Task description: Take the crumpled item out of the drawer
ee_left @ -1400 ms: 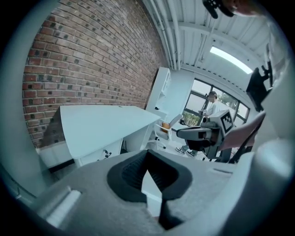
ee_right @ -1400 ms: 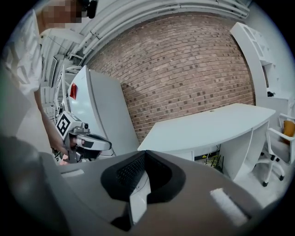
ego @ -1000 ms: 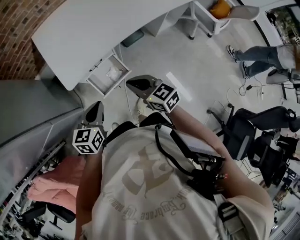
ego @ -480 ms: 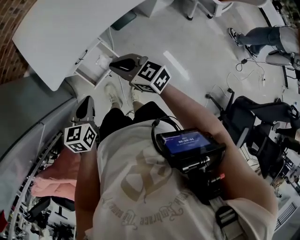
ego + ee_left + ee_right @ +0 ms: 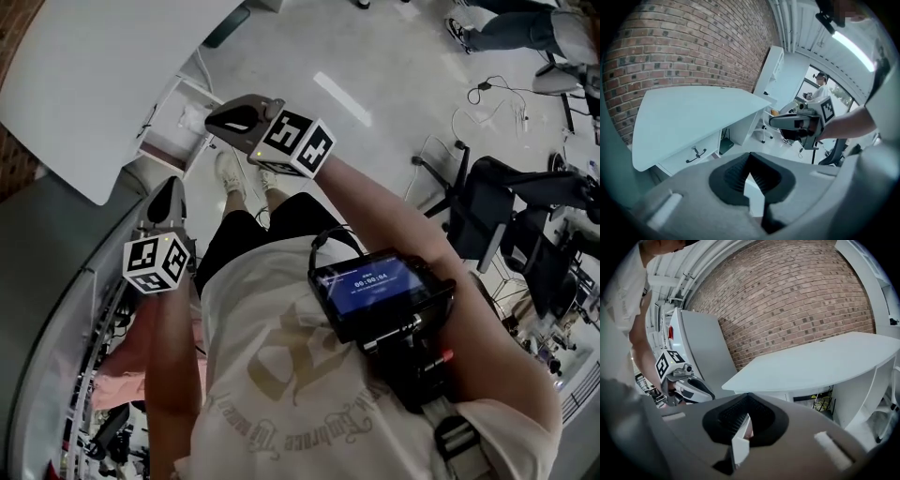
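In the head view an open white drawer (image 5: 159, 141) sticks out from under the white desk (image 5: 84, 75). A pale crumpled item (image 5: 193, 116) lies inside it. My right gripper (image 5: 212, 120) hovers just right of the drawer at its rim, jaws together and empty. My left gripper (image 5: 172, 185) hangs lower, below the drawer and apart from it, shut with nothing held. The left gripper view shows the desk (image 5: 693, 122), a drawer front with a black handle (image 5: 696, 153) and the right gripper (image 5: 794, 123). The right gripper view shows the left gripper (image 5: 689, 385).
A grey cabinet (image 5: 47, 272) stands at the left beside the desk. Black office chairs (image 5: 497, 216) and floor cables (image 5: 497, 89) lie to the right. A seated person's legs (image 5: 511, 28) show at the top right. Pink cloth (image 5: 117, 380) sits at lower left.
The desk and drawer have slid toward the upper left of the head view. My right gripper has come closer to the open drawer. The left gripper has stayed low and shut.
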`<state>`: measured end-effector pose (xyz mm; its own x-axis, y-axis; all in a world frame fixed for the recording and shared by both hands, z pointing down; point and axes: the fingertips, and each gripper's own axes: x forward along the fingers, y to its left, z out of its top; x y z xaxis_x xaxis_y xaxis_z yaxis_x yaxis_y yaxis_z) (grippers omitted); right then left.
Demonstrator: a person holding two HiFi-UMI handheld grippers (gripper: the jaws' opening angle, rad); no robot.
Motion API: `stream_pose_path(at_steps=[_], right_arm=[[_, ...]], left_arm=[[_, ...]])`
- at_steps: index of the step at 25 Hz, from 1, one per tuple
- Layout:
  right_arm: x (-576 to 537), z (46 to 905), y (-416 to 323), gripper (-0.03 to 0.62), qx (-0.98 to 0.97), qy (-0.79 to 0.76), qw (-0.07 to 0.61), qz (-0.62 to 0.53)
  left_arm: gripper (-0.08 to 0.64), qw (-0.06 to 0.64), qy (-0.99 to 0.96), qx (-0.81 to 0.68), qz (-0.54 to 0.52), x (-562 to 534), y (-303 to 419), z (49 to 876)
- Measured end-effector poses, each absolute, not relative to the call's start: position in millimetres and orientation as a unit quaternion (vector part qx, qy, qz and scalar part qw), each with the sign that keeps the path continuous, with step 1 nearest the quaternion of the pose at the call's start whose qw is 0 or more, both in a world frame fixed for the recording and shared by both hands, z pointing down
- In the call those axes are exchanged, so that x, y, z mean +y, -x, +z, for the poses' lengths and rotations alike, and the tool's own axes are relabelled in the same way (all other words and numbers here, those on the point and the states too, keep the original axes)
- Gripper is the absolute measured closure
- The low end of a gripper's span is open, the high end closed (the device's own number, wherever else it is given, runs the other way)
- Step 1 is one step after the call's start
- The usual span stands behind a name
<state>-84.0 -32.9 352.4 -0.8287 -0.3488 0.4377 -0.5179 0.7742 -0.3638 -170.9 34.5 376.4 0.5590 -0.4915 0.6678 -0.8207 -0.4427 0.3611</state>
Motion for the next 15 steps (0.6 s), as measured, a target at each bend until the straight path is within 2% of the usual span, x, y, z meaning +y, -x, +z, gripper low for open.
stream_pose_path(at_steps=[9, 15], right_arm=[[-33, 364, 62, 0.584, -0.913, -0.279, 0.16, 0.251], [-20, 377, 42, 0.584, -0.902, -0.31, 0.172, 0.246]], left_arm=[[0.555, 0.338, -0.823, -0.357, 0.285, 25, 154, 401], [0.555, 0.332, -0.828, -0.34, 0.299, 15, 139, 410]])
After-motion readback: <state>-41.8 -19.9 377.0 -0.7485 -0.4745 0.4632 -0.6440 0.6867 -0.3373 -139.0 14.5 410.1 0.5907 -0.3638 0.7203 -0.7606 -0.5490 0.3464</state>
